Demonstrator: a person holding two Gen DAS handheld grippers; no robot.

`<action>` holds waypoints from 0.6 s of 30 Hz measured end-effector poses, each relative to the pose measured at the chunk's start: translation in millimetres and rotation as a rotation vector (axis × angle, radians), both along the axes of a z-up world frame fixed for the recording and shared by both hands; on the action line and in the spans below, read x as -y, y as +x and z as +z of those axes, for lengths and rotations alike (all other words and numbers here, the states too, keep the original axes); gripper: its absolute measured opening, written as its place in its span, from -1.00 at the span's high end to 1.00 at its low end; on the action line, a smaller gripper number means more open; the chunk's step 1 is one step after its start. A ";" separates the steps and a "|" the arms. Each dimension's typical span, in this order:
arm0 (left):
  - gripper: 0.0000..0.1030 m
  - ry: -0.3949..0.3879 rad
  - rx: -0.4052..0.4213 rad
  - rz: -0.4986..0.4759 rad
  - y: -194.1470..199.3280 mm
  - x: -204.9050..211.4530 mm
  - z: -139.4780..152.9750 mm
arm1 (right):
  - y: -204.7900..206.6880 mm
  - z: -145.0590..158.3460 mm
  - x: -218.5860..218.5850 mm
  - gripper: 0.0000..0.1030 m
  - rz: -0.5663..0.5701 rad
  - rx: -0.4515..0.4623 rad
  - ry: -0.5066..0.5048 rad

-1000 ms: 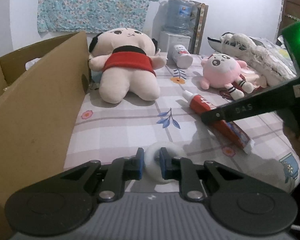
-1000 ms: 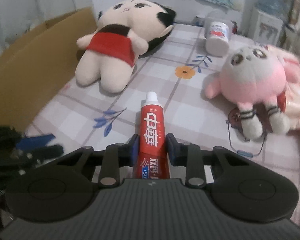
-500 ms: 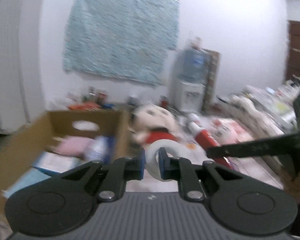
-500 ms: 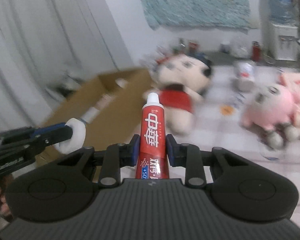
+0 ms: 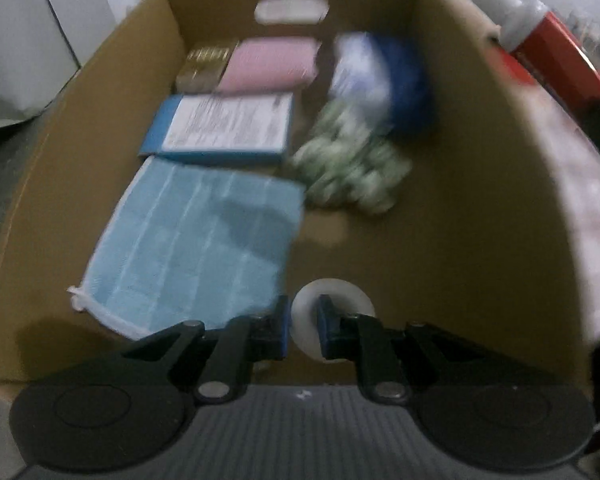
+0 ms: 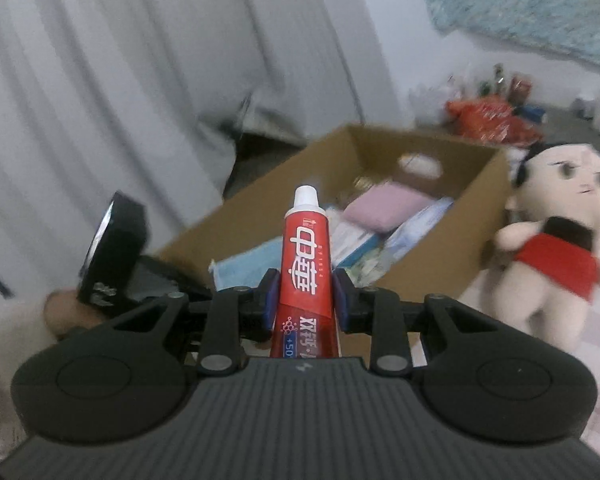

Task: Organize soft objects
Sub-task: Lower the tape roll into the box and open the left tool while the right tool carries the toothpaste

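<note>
Cardboard box, open-topped, sits below the left gripper, whose fingers are clamped on a white tape roll above the box's near end. Inside lie a blue cloth, a blue booklet and a pink pad. The right gripper has its fingers clamped on a red toothpaste tube, cap upward, near the box, beside a plush doll.
</note>
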State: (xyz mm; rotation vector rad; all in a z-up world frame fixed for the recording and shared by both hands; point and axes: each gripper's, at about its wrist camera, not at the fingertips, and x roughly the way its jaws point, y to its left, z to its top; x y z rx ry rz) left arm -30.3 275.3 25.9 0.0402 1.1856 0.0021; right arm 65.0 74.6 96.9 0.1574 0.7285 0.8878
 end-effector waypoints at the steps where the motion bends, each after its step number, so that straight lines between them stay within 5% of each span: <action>1: 0.69 0.024 -0.027 -0.008 1.1 -0.1 -5.4 | 2.8 -2.6 -12.8 0.48 0.026 -0.012 -0.025; 6: 0.24 -0.026 -0.120 0.006 4.2 -18.6 -11.2 | 17.0 -5.5 -66.5 0.48 0.157 -0.008 -0.164; 13: 0.12 -0.018 0.067 0.108 -32.5 -49.3 27.4 | 24.4 -0.2 -133.4 0.47 0.429 0.097 -0.420; 18: 0.12 -0.037 0.106 0.138 -49.2 -59.2 34.0 | 30.9 -21.7 -175.8 0.47 0.717 0.093 -0.634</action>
